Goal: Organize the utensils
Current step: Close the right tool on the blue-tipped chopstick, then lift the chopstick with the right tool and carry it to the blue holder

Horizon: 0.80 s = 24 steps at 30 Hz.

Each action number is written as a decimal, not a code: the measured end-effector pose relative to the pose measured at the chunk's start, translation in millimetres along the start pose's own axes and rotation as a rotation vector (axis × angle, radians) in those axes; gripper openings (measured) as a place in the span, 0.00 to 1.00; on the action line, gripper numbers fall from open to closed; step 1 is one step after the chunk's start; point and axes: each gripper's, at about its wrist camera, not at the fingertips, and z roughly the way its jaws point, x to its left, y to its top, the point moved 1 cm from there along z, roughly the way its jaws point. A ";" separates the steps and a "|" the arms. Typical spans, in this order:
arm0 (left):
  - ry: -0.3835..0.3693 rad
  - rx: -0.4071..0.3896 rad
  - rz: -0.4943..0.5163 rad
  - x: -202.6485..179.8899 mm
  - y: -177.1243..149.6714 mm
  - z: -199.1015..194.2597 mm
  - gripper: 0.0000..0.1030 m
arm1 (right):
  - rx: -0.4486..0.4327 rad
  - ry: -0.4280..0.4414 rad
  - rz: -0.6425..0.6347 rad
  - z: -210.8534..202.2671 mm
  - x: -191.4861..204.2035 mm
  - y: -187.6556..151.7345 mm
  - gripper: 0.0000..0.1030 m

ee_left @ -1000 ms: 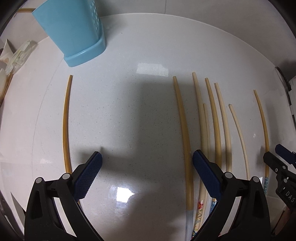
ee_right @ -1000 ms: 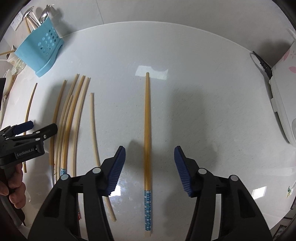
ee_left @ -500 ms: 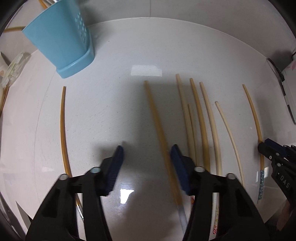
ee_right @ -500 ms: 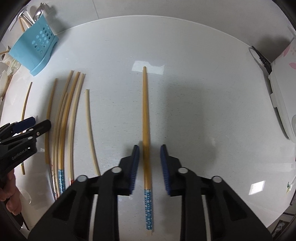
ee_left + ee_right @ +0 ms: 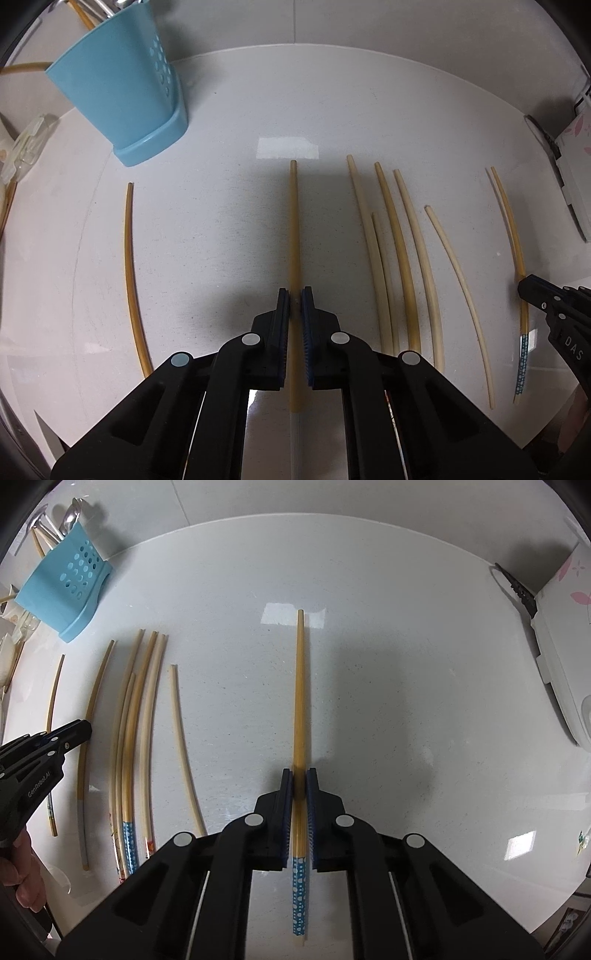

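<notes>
Chopsticks across white countertop

bare counter far right; chopstick row, blue caddy crowd left

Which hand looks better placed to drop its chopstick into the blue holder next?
Probably the left. Its tongs are shut on a grey-ended chopstick, with the blue holder close ahead. The right tongs also grip a dotted chopstick, but sit farther from the holder.
</notes>
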 end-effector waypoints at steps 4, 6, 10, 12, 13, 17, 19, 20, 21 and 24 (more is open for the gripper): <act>-0.006 -0.039 -0.014 -9.4 -5.1 -4.5 0.06 | -0.029 -0.003 0.002 -10.7 -4.3 -4.4 0.06; -0.013 -0.075 -0.019 -7.4 -4.6 -13.1 0.06 | -0.045 -0.005 0.001 -16.4 -7.0 -6.9 0.06; -0.002 -0.144 -0.027 -9.8 -17.0 -43.5 0.06 | -0.075 -0.014 -0.005 -25.7 -5.1 -8.2 0.06; -0.007 -0.161 -0.031 -7.6 -18.0 -51.8 0.06 | -0.090 -0.015 -0.005 -30.6 -4.3 -9.0 0.06; -0.007 -0.169 -0.032 -7.5 -17.1 -53.9 0.06 | -0.100 -0.015 -0.006 -33.2 -4.1 -9.6 0.06; -0.012 -0.211 -0.036 -3.7 -16.5 -69.7 0.06 | -0.142 -0.026 -0.013 -42.7 3.2 -6.9 0.06; -0.017 -0.231 -0.038 1.2 -15.6 -75.9 0.06 | -0.172 -0.027 -0.017 -51.1 4.8 -6.8 0.06; -0.025 -0.241 -0.042 2.0 -14.5 -79.2 0.06 | -0.187 -0.031 -0.019 -55.9 5.7 -6.6 0.06; -0.026 -0.250 -0.044 1.7 -10.9 -82.1 0.06 | -0.196 -0.031 -0.021 -58.7 6.0 -5.7 0.06; -0.030 -0.276 -0.046 2.8 -7.4 -94.6 0.06 | -0.226 -0.028 -0.021 -70.0 9.1 -1.9 0.06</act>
